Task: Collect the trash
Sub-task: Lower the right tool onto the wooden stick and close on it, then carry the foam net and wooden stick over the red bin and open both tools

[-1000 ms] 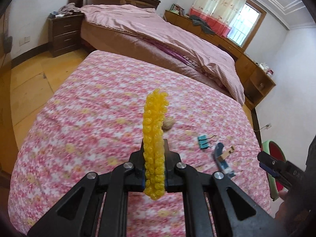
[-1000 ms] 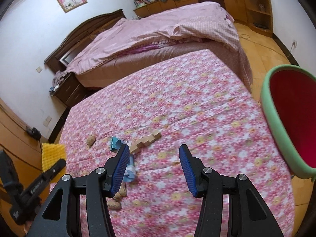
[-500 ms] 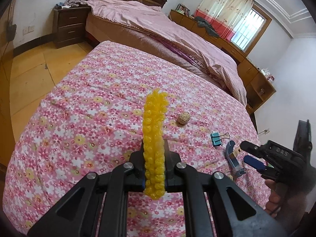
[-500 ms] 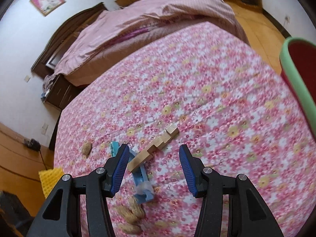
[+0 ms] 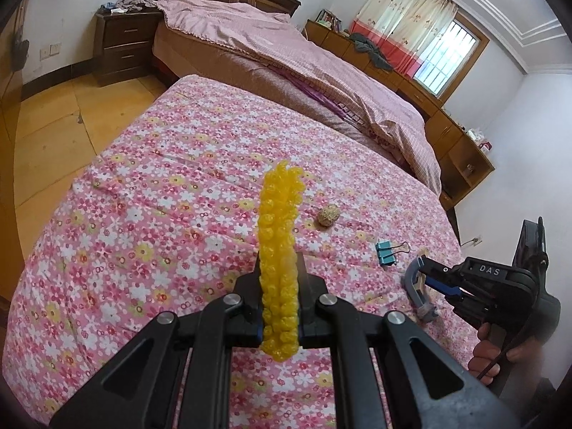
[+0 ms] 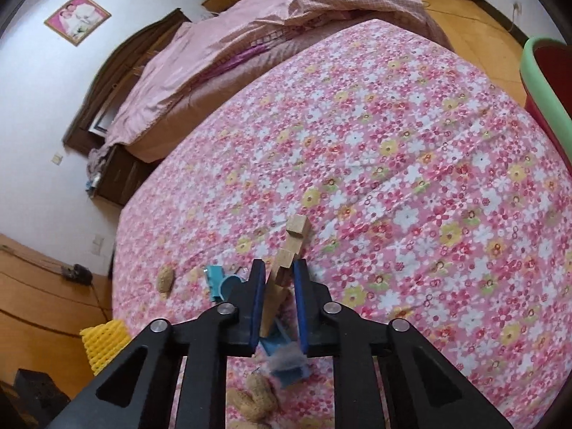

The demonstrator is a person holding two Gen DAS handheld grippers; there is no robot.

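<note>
My left gripper (image 5: pixel 279 266) is shut on a yellow foam net (image 5: pixel 280 214), which stands upright between its fingers; the net (image 6: pixel 103 343) also shows at the lower left of the right wrist view. My right gripper (image 6: pixel 278 268) is low over the floral tablecloth (image 6: pixel 393 143). Its jaws are closing on a notched wooden stick (image 6: pixel 295 234), and the pads meet its near end. Under the stick lies a blue plastic piece (image 6: pixel 286 368) with grey fluff on it. In the left wrist view the right gripper (image 5: pixel 429 275) sits at that blue piece (image 5: pixel 414 287).
A teal binder clip (image 5: pixel 388 252) and a walnut (image 5: pixel 328 214) lie left of the stick. Peanuts (image 6: pixel 255 398) lie near the right gripper's base. A red bin with a green rim (image 6: pixel 543 82) stands beyond the table's right edge. A bed (image 5: pixel 286 46) is behind.
My right gripper came down over the wooden stick and its jaws went from wide apart to narrow around it. The left gripper kept the foam net and hardly moved.
</note>
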